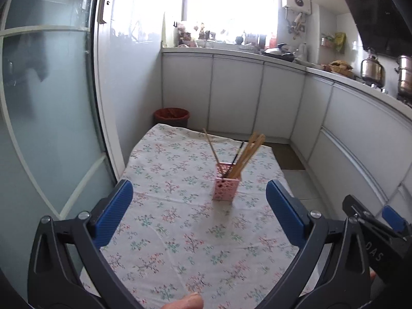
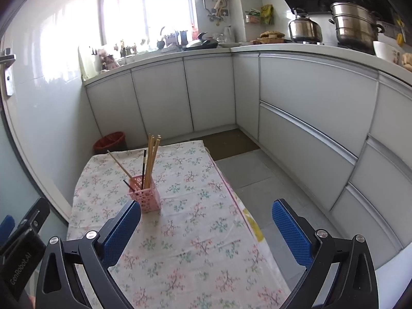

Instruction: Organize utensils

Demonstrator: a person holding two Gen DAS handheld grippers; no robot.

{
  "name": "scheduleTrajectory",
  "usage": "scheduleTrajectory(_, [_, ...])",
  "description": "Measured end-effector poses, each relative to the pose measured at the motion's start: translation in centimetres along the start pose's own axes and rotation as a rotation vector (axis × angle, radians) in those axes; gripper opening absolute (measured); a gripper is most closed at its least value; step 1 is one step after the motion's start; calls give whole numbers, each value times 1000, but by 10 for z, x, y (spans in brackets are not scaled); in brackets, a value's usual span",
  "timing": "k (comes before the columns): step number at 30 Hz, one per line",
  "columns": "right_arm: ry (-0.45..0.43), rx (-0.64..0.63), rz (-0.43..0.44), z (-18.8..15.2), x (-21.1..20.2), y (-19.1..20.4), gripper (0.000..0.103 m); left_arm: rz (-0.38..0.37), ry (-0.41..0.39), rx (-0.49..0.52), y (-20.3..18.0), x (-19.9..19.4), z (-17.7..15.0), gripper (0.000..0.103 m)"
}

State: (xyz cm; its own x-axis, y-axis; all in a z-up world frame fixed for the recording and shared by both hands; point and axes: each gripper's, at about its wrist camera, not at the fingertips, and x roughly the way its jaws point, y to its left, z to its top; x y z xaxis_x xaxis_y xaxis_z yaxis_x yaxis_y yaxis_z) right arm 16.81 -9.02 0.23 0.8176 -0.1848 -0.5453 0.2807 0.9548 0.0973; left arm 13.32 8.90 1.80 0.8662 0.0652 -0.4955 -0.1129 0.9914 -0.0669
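A pink perforated utensil holder stands upright on the table with the floral cloth. Several wooden chopsticks and a dark one lean inside it. It also shows in the right wrist view, with its chopsticks. My left gripper is open and empty, held above the table in front of the holder. My right gripper is open and empty, near the table's right edge, with the holder beyond its left finger.
A red waste bin stands on the floor beyond the table's far end. White cabinets run along the back and right, with pots on the counter. A glass door is at the left.
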Motion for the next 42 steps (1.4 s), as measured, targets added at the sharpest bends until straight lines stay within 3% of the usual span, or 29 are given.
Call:
scheduleTrajectory(8, [6, 13, -18, -1, -18, -9, 103, -17, 17, 6, 1, -13, -6, 102])
scheduleTrajectory(14, [44, 18, -19, -5, -16, -14, 103, -25, 35, 31, -6, -14, -9, 102])
scheduleTrajectory(42, [59, 13, -22, -6, -18, -13, 103, -22, 54, 21, -2, -18, -11, 102])
